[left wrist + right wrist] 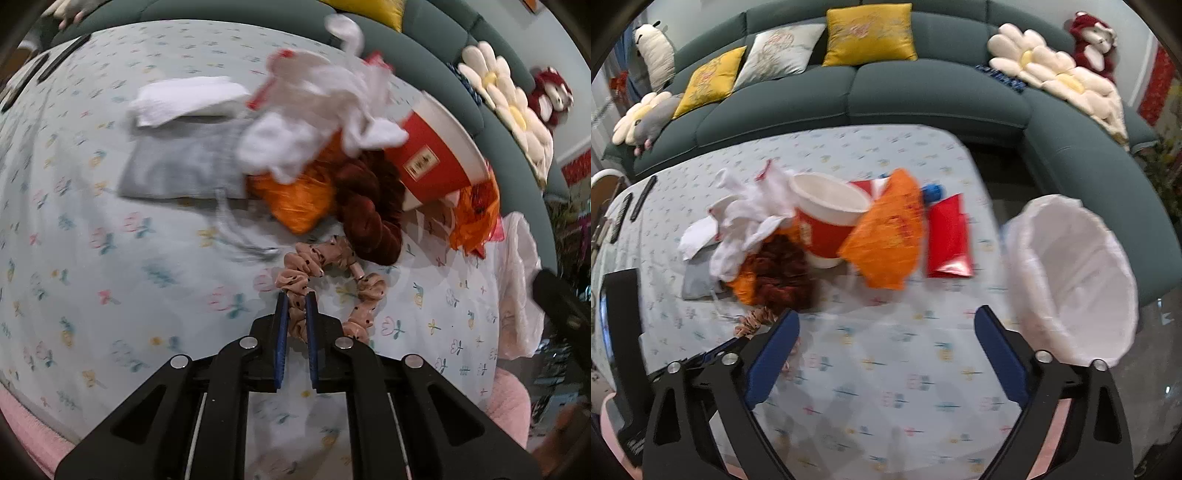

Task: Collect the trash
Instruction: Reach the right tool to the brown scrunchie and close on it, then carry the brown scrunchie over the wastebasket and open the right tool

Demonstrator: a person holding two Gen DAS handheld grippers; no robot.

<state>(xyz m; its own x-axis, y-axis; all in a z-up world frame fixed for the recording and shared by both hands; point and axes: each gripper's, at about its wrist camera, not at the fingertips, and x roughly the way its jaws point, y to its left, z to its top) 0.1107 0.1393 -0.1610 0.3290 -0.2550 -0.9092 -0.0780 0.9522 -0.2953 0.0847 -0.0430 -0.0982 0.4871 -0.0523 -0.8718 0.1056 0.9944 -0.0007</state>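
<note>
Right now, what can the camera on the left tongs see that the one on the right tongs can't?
Only the left view shows the left tongs shut on the pink dotted fabric scrunchie. Only the right view shows the open right tongs, the white-lined trash bin, the shiny red foil packet and yellow sofa cushions. Both show the red paper cup and crumpled white tissues.

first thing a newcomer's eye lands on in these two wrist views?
Probably the bright pile in the middle of the floral tablecloth: a red-and-white paper cup tipped among crumpled white tissue and an orange wrapper. Next, the left gripper, shut on a pink dotted scrunchie at the pile's near edge. The white-lined bin stands off the table's right end, with the right gripper open over bare cloth.
</note>
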